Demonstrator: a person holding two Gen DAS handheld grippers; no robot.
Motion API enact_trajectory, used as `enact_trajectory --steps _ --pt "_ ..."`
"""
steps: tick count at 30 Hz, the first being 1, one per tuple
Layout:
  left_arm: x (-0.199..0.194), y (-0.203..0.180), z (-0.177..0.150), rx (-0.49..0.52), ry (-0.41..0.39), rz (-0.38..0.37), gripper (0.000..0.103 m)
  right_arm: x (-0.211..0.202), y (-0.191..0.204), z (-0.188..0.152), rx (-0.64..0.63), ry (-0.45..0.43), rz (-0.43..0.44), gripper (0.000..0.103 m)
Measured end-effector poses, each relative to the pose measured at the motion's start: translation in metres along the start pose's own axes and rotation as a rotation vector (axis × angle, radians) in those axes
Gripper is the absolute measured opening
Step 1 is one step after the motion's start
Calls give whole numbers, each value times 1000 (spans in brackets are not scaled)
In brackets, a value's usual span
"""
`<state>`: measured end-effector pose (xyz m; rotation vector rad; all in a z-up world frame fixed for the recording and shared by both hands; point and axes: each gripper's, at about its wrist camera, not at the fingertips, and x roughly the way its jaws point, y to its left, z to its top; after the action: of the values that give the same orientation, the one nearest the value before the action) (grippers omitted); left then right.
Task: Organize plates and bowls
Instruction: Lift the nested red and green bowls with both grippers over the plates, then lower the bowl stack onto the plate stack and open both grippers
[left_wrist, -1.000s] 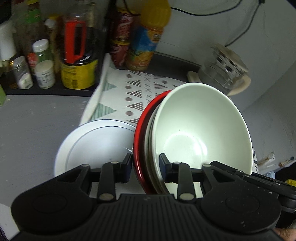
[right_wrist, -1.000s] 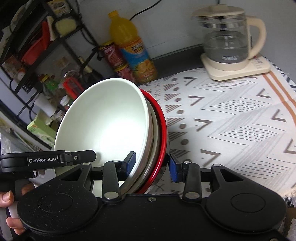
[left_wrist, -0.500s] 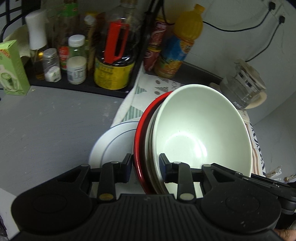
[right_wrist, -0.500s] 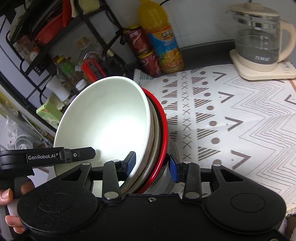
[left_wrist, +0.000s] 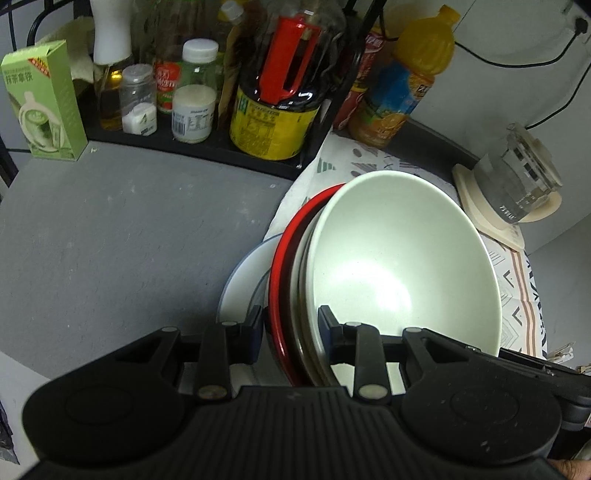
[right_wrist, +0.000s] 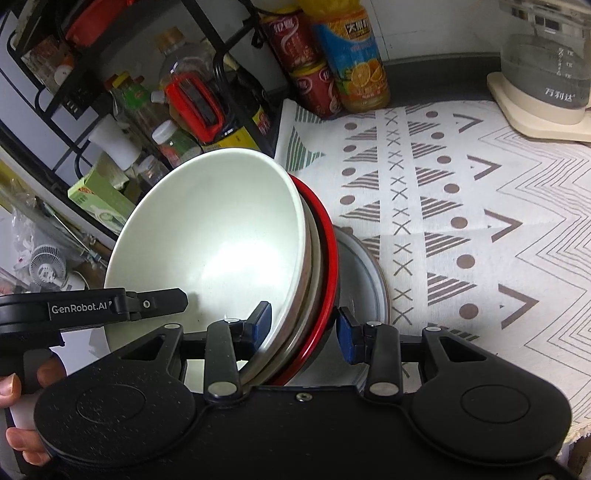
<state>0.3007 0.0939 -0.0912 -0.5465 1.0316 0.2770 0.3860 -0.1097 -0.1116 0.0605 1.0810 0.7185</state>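
A nested stack hangs tilted in the air: a white bowl (left_wrist: 402, 266) (right_wrist: 221, 236) innermost, an off-white bowl behind it and a red-rimmed bowl (left_wrist: 277, 266) (right_wrist: 330, 240) outermost. My left gripper (left_wrist: 290, 328) is shut on the stack's rims on one side, and my right gripper (right_wrist: 303, 325) is shut on them on the opposite side. One finger of each lies inside the white bowl, the other outside the red one. A flat white plate (left_wrist: 240, 288) (right_wrist: 364, 277) lies below the stack, mostly hidden by it.
The grey counter (left_wrist: 129, 229) spreads to the left. Behind it a black rack (left_wrist: 192, 140) holds several bottles and jars, with a green box (left_wrist: 44, 103) beside them. An orange juice bottle (right_wrist: 351, 55), red cans, a glass kettle (right_wrist: 546, 74) and a patterned cloth (right_wrist: 480, 221) lie to the right.
Both grippers have carried the bowl stack to the left, toward the grey counter and the rack. The plate now shows less from under the stack. The grips are unchanged.
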Motion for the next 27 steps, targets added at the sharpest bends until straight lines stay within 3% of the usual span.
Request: enact_trajectory --steps 11,18,24,27 --pt "19 6 -8 -25 70 -9 29 13 -10 -8 18 36 -16 38" --pt "22 7 -12 -31 70 -12 29 13 -9 -7 7 27 -25 38" --pt "19 11 -7 -41 57 -20 35 12 -13 -4 31 32 3 44" --pt "15 14 -5 -50 61 -28 48 6 -11 -5 35 13 5 62"
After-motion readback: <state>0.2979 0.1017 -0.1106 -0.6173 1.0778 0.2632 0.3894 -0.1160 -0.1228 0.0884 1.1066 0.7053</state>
